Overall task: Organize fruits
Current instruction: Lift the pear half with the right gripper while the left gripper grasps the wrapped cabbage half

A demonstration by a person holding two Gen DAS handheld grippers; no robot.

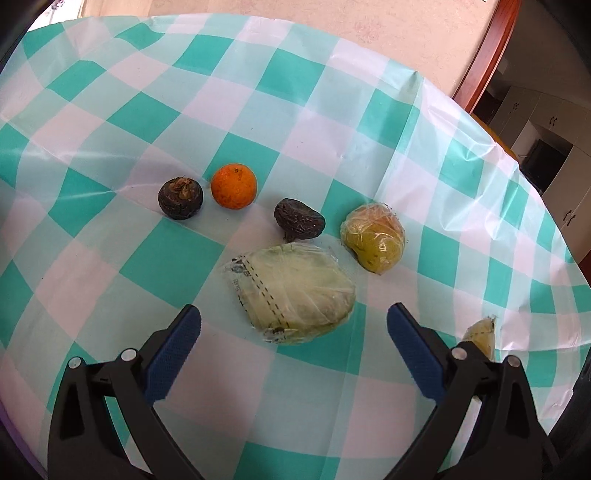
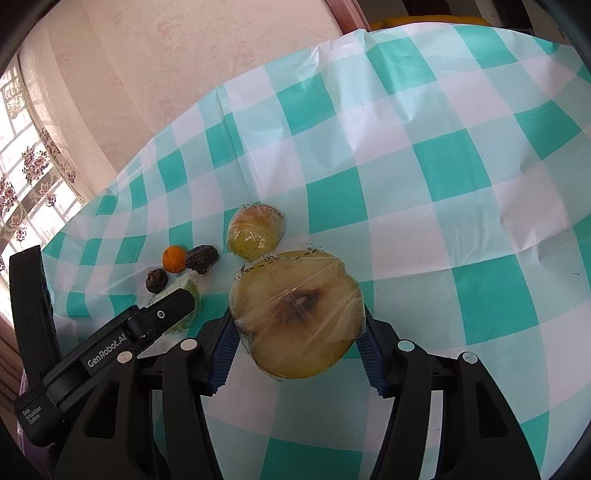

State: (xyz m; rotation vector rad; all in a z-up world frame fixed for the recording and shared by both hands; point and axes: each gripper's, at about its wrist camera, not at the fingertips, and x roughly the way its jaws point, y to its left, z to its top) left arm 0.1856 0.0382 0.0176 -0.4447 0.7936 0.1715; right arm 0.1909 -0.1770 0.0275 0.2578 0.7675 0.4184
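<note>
On a green-and-white checked tablecloth lie an orange, two dark wrinkled fruits, a plastic-wrapped yellow-green fruit and a wrapped pale green piece. My left gripper is open, its blue pads either side of the near end of the pale green piece. My right gripper is shut on a wrapped cut yellow fruit half with a brown core, held just above the cloth. That half shows at the lower right of the left wrist view.
The table's far edge meets a pink wall. A wooden door frame and cabinets stand at the right. A curtained window is at the left. The left gripper's body reaches in beside the right one.
</note>
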